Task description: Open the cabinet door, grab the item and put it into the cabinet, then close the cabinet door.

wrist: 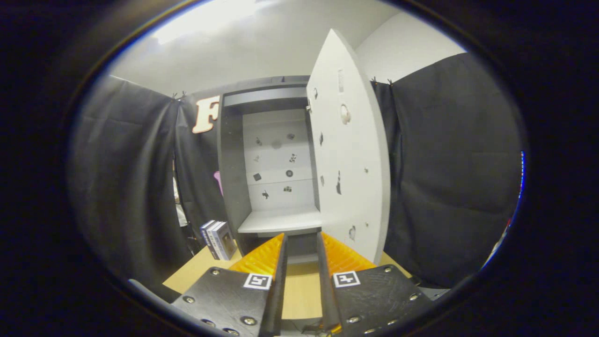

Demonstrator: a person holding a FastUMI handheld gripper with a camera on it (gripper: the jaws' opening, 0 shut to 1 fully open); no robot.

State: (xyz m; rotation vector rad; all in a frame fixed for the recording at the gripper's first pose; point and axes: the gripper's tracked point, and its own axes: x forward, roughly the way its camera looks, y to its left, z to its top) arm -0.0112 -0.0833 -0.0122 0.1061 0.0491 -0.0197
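A grey cabinet (pixel 231 178) stands straight ahead on the wooden table (pixel 299 290), its white door (pixel 353 154) swung wide open to the right with a round knob (pixel 345 113) on it. Inside, the white shelf (pixel 281 221) is bare and the back panel carries small dark stickers. A small box-like item with blue and white sides (pixel 219 239) stands upright on the table, left of the cabinet's foot. My gripper (pixel 302 243) points at the cabinet's base, just below the shelf. Its fingers are apart by a narrow gap with nothing between them.
Black cloth walls (pixel 449 178) close in on both sides of the cabinet. The open door's edge juts toward me on the right of the fingers. A pink object (pixel 218 180) peeks out behind the cabinet's left side.
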